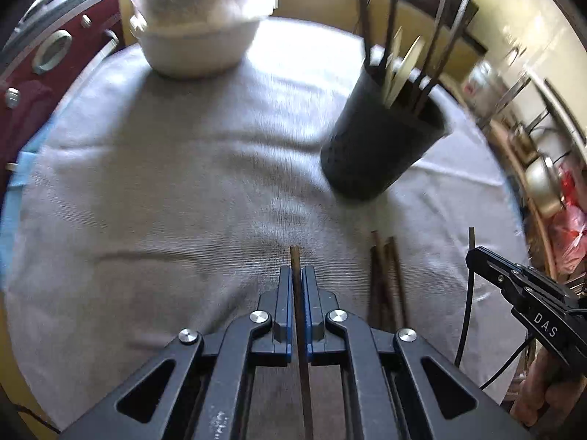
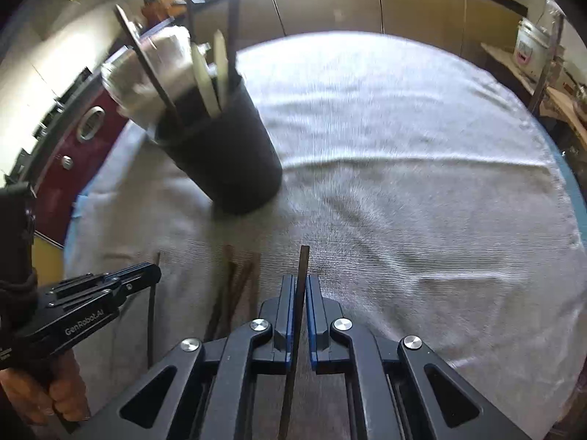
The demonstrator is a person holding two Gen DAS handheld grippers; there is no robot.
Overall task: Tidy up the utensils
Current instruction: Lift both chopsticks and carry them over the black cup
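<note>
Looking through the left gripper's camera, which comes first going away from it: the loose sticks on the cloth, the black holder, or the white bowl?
1. Loose chopsticks, lying on the cloth just right of the left gripper.
2. Black utensil holder, farther off, to the right.
3. White bowl, farthest, at the table's far left edge.

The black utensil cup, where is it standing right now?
The black utensil cup stands on the grey cloth, upper right in the left wrist view, beyond the loose chopsticks and right of the white bowl.
</note>
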